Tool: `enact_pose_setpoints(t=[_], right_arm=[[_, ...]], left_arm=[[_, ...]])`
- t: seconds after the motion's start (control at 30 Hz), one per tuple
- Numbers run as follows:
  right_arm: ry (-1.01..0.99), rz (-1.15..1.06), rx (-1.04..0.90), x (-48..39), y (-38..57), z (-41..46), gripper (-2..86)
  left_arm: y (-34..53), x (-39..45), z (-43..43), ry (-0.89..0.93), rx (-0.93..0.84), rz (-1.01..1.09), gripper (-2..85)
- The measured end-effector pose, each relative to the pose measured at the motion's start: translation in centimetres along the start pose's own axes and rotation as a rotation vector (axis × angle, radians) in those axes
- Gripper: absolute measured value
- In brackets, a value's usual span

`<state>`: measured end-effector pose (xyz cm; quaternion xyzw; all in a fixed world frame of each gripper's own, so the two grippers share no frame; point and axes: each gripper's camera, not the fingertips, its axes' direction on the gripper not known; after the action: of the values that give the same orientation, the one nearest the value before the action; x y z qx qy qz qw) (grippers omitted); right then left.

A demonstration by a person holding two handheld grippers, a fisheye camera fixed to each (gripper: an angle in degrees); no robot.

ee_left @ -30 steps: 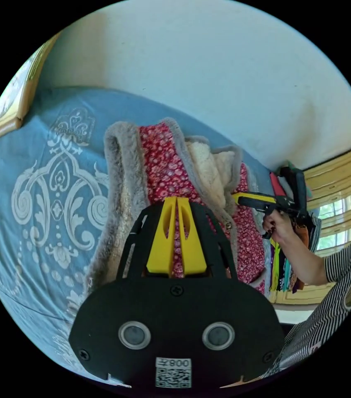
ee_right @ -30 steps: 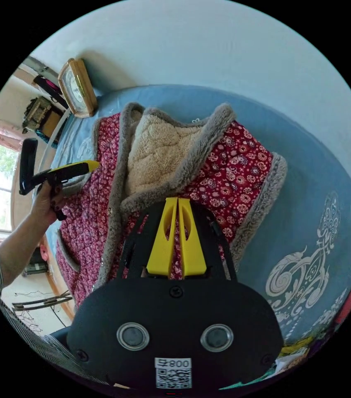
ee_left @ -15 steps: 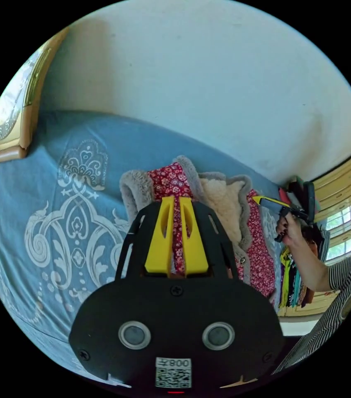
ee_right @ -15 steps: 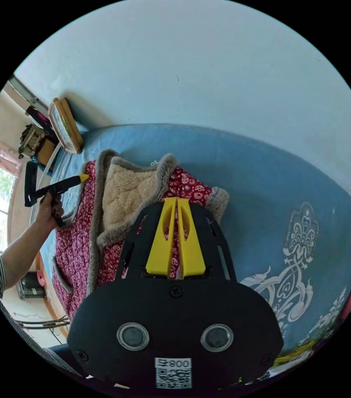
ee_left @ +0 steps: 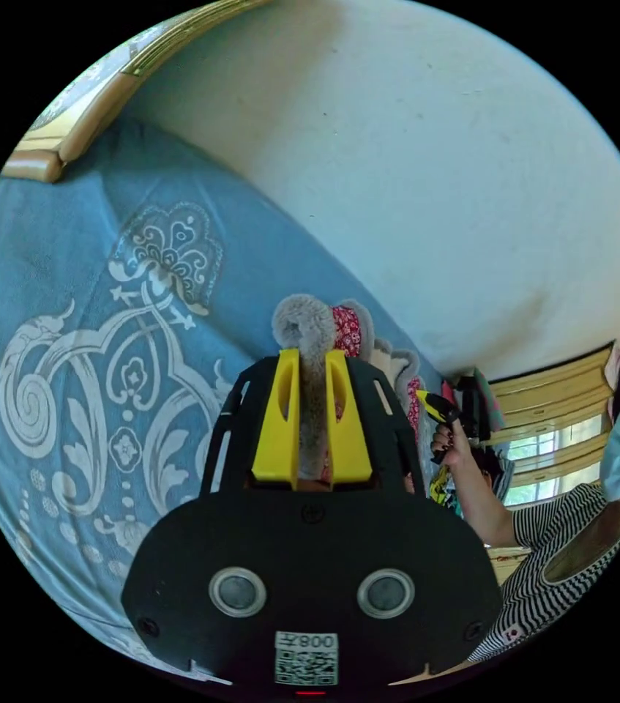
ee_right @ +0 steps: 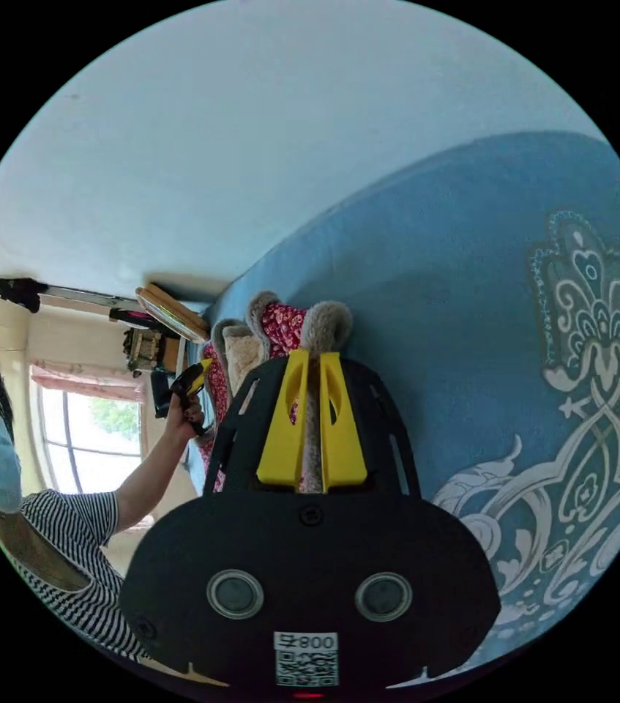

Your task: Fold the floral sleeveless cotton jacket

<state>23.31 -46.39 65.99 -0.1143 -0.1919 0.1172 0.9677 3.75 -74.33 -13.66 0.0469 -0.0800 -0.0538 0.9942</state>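
Yellow left claw [ee_left: 312,421], right claw [ee_right: 310,421], clamping jacket trim [ee_left: 302,326]

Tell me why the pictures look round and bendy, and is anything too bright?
Left gripper view: the fisheye lens curves the blue bedspread and wall; the window glares white. Right gripper view: same curving, the window is washed out, and the jacket's grey fur trim is sharp.

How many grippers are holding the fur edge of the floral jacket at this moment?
2. The left gripper has its yellow jaws closed on the grey fur trim of the floral jacket; the right gripper is clamped on the trim at another place, above the blue bedspread.
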Motion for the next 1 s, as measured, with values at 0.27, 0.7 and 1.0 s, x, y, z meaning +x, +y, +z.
enact_pose_setpoints(t=[0.27,0.7,1.0], right_arm=[[0.41,-0.158,0.063,-4.5,1.3,-1.8,2.3],[0.401,-0.057,0.152,-5.6,5.2,-4.5,1.2],[0.493,-0.239,-0.146,-8.6,2.9,7.7,-0.2]], left_arm=[[-0.3,1.0,0.7,-0.201,-0.03,0.08,6.8],[4.2,4.1,-2.3,-0.116,0.141,0.155,7.0],[2.5,4.1,5.7,-0.287,-0.161,0.182,1.1]])
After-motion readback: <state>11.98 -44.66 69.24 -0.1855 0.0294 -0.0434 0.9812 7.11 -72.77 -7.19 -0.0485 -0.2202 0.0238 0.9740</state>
